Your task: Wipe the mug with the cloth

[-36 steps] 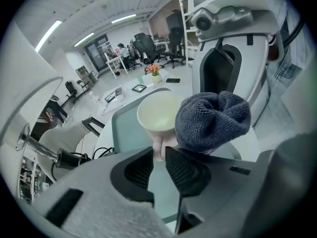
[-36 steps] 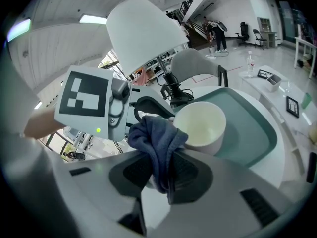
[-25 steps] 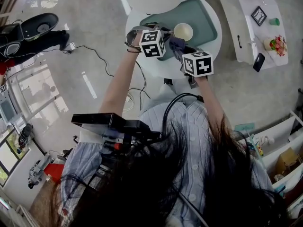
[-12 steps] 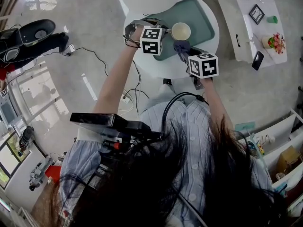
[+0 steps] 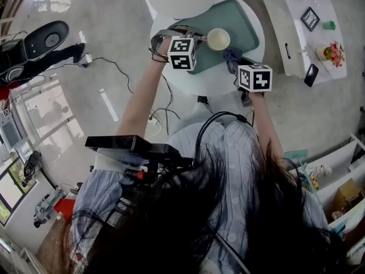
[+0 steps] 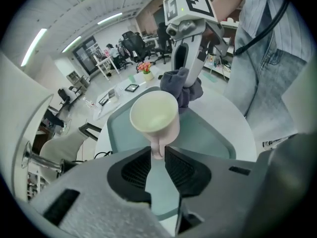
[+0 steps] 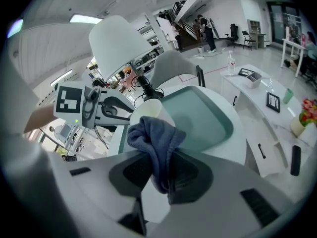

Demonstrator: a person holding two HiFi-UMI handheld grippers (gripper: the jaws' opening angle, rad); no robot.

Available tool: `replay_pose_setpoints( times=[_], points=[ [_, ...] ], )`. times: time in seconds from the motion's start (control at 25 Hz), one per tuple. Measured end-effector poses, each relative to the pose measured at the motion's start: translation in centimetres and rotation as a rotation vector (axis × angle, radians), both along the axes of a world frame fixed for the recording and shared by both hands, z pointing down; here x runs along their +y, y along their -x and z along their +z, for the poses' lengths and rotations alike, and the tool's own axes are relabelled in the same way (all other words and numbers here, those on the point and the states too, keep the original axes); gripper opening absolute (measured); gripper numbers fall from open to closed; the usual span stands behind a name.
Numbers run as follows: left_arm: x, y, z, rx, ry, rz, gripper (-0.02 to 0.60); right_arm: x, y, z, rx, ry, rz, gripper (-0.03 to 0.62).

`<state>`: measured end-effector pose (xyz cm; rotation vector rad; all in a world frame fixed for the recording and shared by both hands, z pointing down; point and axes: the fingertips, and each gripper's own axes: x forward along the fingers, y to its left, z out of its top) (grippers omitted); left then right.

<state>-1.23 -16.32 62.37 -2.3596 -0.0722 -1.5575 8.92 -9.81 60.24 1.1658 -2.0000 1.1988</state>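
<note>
Moved: your right gripper [image 5: 236,65] and cloth [image 5: 232,54], now off the mug [image 5: 219,39], nearer the surface's [image 5: 219,85] right edge.
Left gripper [image 6: 157,161]: jaws pinch the mug's handle [image 6: 157,150], over the tray's [image 5: 246,23] near edge.
Right jaws: pinching cloth.
Risk: wiping pressure may twist the mug, since you hold it by the handle only.

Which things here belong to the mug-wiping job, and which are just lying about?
Job in hand:
mug, handle held in the left gripper
cloth, in the right gripper

Lying about:
picture frame
flowers
green cup
</note>
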Motion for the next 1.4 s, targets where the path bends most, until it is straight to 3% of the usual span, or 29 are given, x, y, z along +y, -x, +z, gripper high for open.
replay_pose_setpoints(
  times=[0.24, 0.44, 0.6, 0.72, 0.88, 1.12, 1.4],
  points=[
    [1.8, 0.4, -3.2, 0.085, -0.004, -0.143, 0.078, -0.9, -0.8, -0.1, 0.009, -0.013, 0.011, 0.095],
    [4.0, -2.6, -5.1, 0.135, 0.002, -0.205, 0.124, -1.2, -1.0, 0.3, 0.003, -0.009, 0.017, 0.095],
    [4.6, -5.0, -4.0, 0.090, 0.008, -0.264, 0.127, -1.4, -0.9, 0.4, 0.001, -0.008, 0.016, 0.095],
    [4.4, -5.6, -2.4, 0.039, 0.035, -0.394, 0.127, -1.6, -0.9, 0.5, 0.005, -0.006, 0.013, 0.095],
    [4.1, -6.7, -1.9, 0.085, 0.098, -0.527, 0.126, -1.7, -0.9, 0.4, 0.002, -0.007, 0.014, 0.095],
    [3.1, -6.8, -1.6, 0.057, 0.056, -0.512, 0.119, -1.7, -0.8, 0.6, -0.001, -0.010, 0.021, 0.095],
    [3.1, -7.2, -1.2, 0.027, 0.008, -0.472, 0.064, -1.8, -0.6, 0.5, -0.002, -0.012, 0.016, 0.095]
  ],
)
